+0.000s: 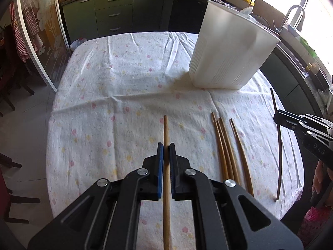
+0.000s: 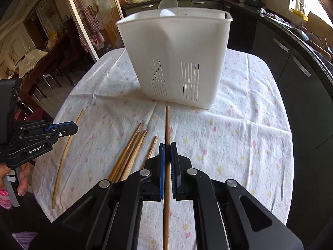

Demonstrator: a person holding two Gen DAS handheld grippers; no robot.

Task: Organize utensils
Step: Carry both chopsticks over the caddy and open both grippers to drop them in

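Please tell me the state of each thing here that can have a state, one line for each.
Left gripper: shut on a light chopstick.
Right gripper: shut on a dark chopstick.
Loose chopsticks: lying on the tablecloth, between the two grippers.
White holder: upright on the tablecloth, a pale scoop showing above its rim.

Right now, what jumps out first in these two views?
Each hand-held gripper is shut on a chopstick: the left hand-held gripper on a light chopstick, the right hand-held gripper on a darker chopstick. A white utensil caddy stands beyond, with loose chopsticks on the floral tablecloth.
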